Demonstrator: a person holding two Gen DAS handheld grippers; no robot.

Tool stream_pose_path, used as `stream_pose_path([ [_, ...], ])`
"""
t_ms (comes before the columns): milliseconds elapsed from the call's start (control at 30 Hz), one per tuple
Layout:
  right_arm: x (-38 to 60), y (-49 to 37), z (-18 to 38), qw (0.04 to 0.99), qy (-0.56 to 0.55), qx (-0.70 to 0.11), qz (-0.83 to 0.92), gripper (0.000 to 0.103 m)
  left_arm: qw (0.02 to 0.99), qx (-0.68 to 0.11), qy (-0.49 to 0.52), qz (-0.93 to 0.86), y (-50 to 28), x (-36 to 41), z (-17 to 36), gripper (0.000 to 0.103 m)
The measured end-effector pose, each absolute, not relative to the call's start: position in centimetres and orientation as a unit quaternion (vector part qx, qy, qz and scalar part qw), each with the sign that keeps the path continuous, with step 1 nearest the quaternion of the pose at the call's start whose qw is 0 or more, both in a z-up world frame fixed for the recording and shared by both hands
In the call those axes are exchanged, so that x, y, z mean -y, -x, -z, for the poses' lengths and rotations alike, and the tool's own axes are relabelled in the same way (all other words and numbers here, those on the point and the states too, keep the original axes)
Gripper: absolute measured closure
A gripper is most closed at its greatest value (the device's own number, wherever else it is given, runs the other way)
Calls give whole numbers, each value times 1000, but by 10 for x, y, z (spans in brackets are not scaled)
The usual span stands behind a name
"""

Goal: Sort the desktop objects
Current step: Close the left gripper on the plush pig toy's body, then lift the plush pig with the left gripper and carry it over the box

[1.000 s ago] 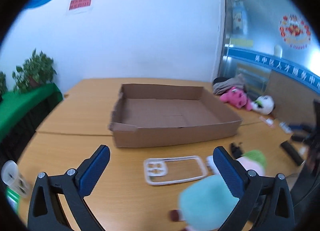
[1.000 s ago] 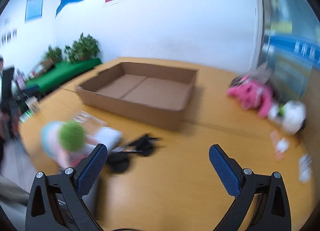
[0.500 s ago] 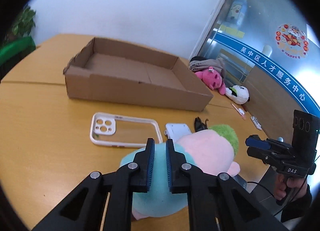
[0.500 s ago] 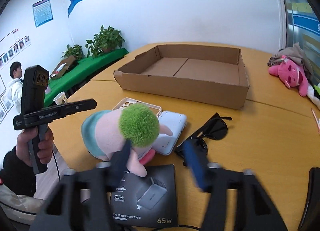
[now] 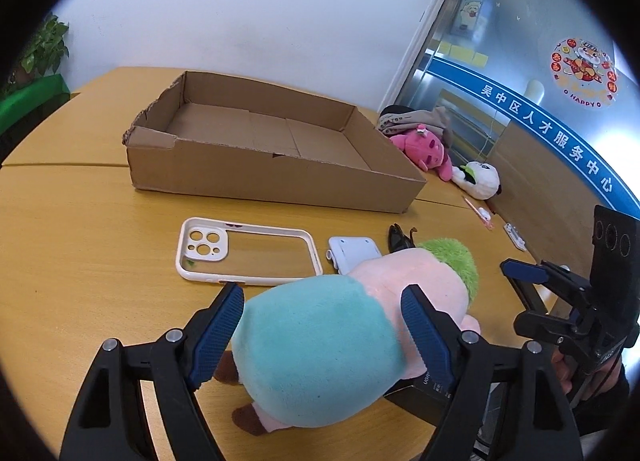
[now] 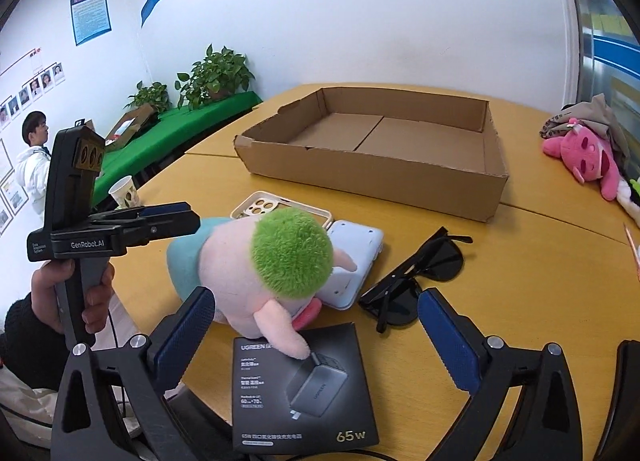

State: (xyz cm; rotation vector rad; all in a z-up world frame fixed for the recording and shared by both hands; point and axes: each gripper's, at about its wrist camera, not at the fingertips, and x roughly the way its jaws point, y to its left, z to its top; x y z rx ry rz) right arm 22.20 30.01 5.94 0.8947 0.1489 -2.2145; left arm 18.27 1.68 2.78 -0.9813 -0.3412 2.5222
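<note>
Both fingers opening, left (image 5: 322, 335) straddling plush toy (image 5: 320, 345)

The flat black cardboard charger box (image 6: 304, 389), lying in front of the open brown cardboard tray (image 6: 376, 149), reads "UGREEN" at its top and "65W" at its lower corner. Left of the tray, the black handheld gripper body (image 6: 86, 245) reads "GenRobot.AI". Right of the tray, the round red window sticker (image 5: 582, 67) reads "HAPPY".
</note>
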Motion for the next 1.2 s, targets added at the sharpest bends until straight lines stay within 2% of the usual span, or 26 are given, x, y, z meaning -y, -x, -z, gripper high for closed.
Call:
stream_pose_path([
  [200, -288, -221, -57, 384, -355, -54, 851, 0, 236, 131, 362, -892, -185, -16, -22, 22],
  [533, -256, -196, -36, 414, -388, -38, 823, 0, 230, 141, 381, -884, -182, -5, -10, 22],
  [633, -245, -190, -31, 421, -395, -43, 815, 1, 236, 170, 395, -871, -181, 6, -1, 22],
  [800, -236, -183, -16, 448, -413, -29, 792, 12, 250, 205, 399, -858, -182, 10, 15, 22],
  [1033, -234, -183, -15, 449, -408, -24, 794, 22, 248, 218, 391, -859, -181, 6, 9, 40],
  [1200, -239, -180, -38, 449, -383, -8, 807, 24, 248, 198, 359, -878, -179, 0, -26, 41],
])
